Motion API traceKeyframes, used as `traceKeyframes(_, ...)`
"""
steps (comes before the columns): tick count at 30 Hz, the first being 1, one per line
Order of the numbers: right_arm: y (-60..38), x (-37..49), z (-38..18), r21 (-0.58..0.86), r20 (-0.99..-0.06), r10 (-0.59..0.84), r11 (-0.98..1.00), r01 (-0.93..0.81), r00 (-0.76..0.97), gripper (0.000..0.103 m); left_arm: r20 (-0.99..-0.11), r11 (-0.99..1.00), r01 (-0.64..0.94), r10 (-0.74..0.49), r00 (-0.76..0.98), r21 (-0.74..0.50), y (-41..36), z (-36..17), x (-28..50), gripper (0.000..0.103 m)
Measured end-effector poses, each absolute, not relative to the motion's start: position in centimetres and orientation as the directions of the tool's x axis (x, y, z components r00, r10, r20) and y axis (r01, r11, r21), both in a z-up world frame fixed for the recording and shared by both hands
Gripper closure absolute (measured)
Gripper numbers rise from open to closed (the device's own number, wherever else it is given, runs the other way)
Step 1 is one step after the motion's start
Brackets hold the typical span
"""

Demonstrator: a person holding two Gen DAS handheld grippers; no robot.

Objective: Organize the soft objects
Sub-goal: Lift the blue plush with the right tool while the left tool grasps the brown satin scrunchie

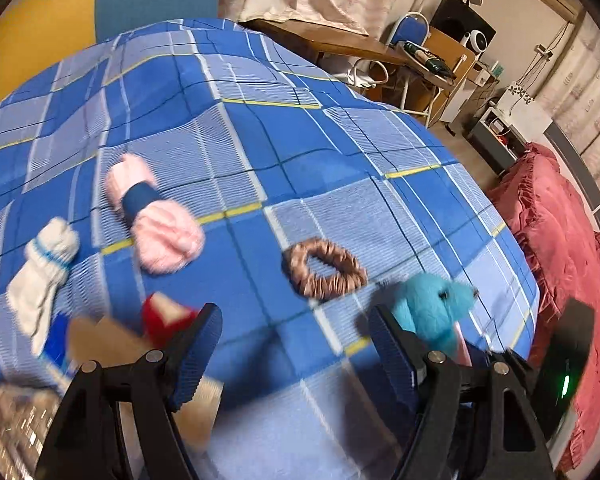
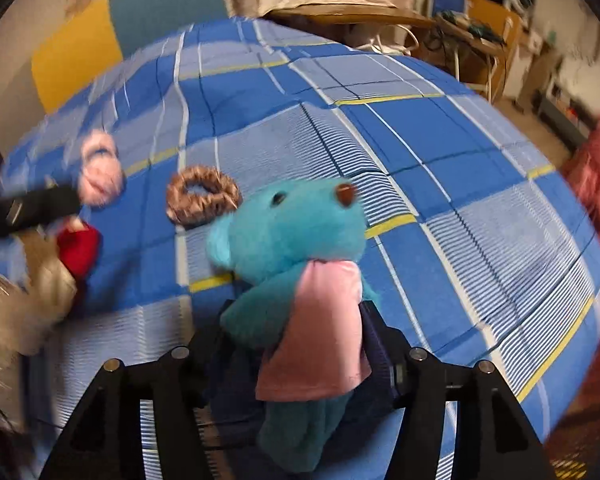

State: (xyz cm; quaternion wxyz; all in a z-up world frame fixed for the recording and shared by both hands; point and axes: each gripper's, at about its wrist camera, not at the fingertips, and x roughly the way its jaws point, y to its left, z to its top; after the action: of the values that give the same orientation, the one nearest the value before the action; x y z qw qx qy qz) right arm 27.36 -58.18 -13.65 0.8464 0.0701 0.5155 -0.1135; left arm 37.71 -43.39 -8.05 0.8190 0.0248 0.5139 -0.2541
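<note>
Brown scrunchie (image 1: 325, 271) beside teal bear (image 2: 296, 256)

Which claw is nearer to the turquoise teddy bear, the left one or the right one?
Right. The right claw is shut on the turquoise teddy bear and holds its body. The left claw is open and empty; the bear is beside its right finger.

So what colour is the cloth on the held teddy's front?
Pink cloth on the turquoise teddy; clearest in the right wrist view.

Fuzzy plush bear (image 2: 296, 232), woven bedsheet (image 2: 440, 140)
</note>
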Motion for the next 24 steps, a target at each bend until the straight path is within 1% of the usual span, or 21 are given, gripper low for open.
traceKeyframes(1, -58.1, 27.4, -13.7, -0.003, -0.891, -0.117, 0.967, 0.254, 0.439, 0.045, -0.855, 0.865, 0.452, -0.391, 0.341, -0.216, -43.9, -8.3, 38.1, 0.026)
traceKeyframes(2, -58.2, 27.4, -13.8, 0.010, -0.895, -0.104, 0.968, 0.253, 0.434, 0.065, -0.861, 0.863, 0.461, -0.383, 0.335, -0.205, -44.7, -8.9, 38.5, 0.026)
traceKeyframes(3, -58.6, 27.4, -13.9, 0.031, -0.901, -0.087, 0.964, 0.263, 0.424, 0.071, -0.864, 0.861, 0.466, -0.383, 0.327, -0.205, -45.2, -9.3, 38.8, 0.024)
traceKeyframes(4, -59.0, 27.4, -13.8, 0.060, -0.903, -0.068, 0.958, 0.279, 0.425, 0.071, -0.873, 0.853, 0.473, -0.390, 0.294, -0.222, -46.0, -10.1, 39.3, 0.023)
traceKeyframes(5, -59.5, 27.3, -13.7, 0.089, -0.903, -0.049, 0.951, 0.297, 0.427, 0.074, -0.879, 0.852, 0.469, -0.389, 0.275, -0.231, -46.3, -10.7, 39.7, 0.023)
traceKeyframes(8, -61.4, 27.1, -13.3, 0.175, -0.898, 0.000, 0.918, 0.356, 0.441, 0.075, -0.889, 0.857, 0.448, -0.389, 0.242, -0.253, -47.3, -12.1, 40.5, 0.022)
traceKeyframes(10, -62.2, 26.7, -13.0, 0.196, -0.893, 0.003, 0.903, 0.384, 0.449, 0.075, -0.895, 0.871, 0.437, -0.363, 0.260, -0.227, -47.8, -12.8, 40.8, 0.022)
traceKeyframes(13, -62.6, 26.4, -12.7, 0.224, -0.886, 0.017, 0.890, 0.396, 0.463, 0.075, -0.906, 0.874, 0.431, -0.350, 0.237, -0.225, -48.5, -14.1, 41.2, 0.022)
traceKeyframes(15, -62.6, 26.3, -12.7, 0.235, -0.884, 0.025, 0.887, 0.397, 0.467, 0.075, -0.897, 0.876, 0.436, -0.349, 0.271, -0.209, -48.7, -14.2, 40.8, 0.024)
traceKeyframes(16, -62.6, 26.3, -12.6, 0.240, -0.881, 0.029, 0.887, 0.395, 0.471, 0.075, -0.895, 0.878, 0.443, -0.335, 0.295, -0.182, -48.9, -14.3, 40.4, 0.030)
traceKeyframes(17, -62.5, 26.4, -12.5, 0.245, -0.879, 0.030, 0.886, 0.395, 0.476, 0.075, -0.894, 0.874, 0.459, -0.324, 0.309, -0.158, -49.1, -14.3, 40.0, 0.039)
traceKeyframes(18, -62.5, 26.3, -12.4, 0.247, -0.877, 0.032, 0.886, 0.393, 0.480, 0.075, -0.891, 0.864, 0.485, -0.321, 0.321, -0.136, -49.4, -14.2, 39.7, 0.070)
traceKeyframes(19, -62.5, 26.4, -12.4, 0.250, -0.875, 0.035, 0.886, 0.390, 0.483, 0.075, -0.892, 0.851, 0.508, -0.324, 0.315, -0.130, -49.5, -14.1, 39.4, 0.092)
traceKeyframes(21, -62.4, 26.3, -12.3, 0.261, -0.870, 0.042, 0.885, 0.386, 0.491, 0.075, -0.899, 0.854, 0.503, -0.318, 0.300, -0.135, -49.2, -14.2, 39.1, 0.092)
traceKeyframes(24, -62.1, 26.4, -12.1, 0.258, -0.866, 0.046, 0.894, 0.365, 0.498, 0.075, -0.895, 0.865, 0.469, -0.339, 0.289, -0.176, -47.8, -13.7, 38.8, 0.092)
